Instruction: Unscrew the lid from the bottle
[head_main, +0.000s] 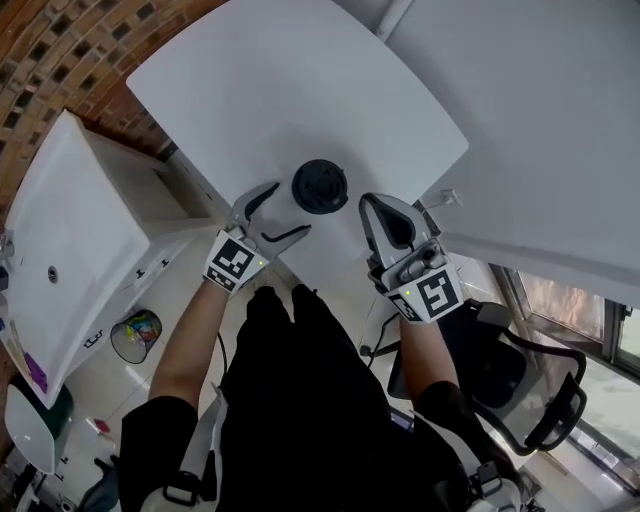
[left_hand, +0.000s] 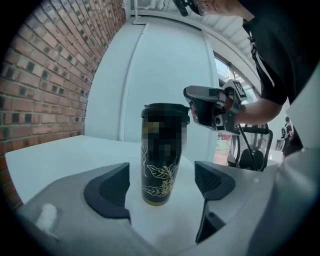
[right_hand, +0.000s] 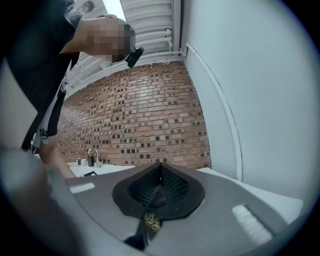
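You have one bottle (left_hand: 162, 165), one lid (head_main: 320, 185), two grippers and one white tabletop (head_main: 300, 90) in view. A brick wall (left_hand: 45, 75) runs along the left, and one black office chair (head_main: 530, 390) stands off to the near right.

The bottle is a tall black tumbler that narrows slightly towards its base. Fine gold leaves are drawn over its lower half. Its lid is black, round and a little wider than the body, with a ridged centre seen from above. The lid is on the bottle. The bottle stands upright close to the near edge of the tabletop, with one gripper on each side of it.

Your left gripper (head_main: 277, 214) sits just left of the bottle, and its fingers (left_hand: 107, 192) are spread wide. In the left gripper view the bottle stands in line with the gap, and bare tabletop shows between it and each dark pad. The bottle may be just beyond the pads rather than fully between them, as the wide lens makes depth hard to read. Neither pad touches it.

Your right gripper (head_main: 372, 208) is just right of the lid, at about its height and apart from it. Its fingers are pressed together with nothing between them.
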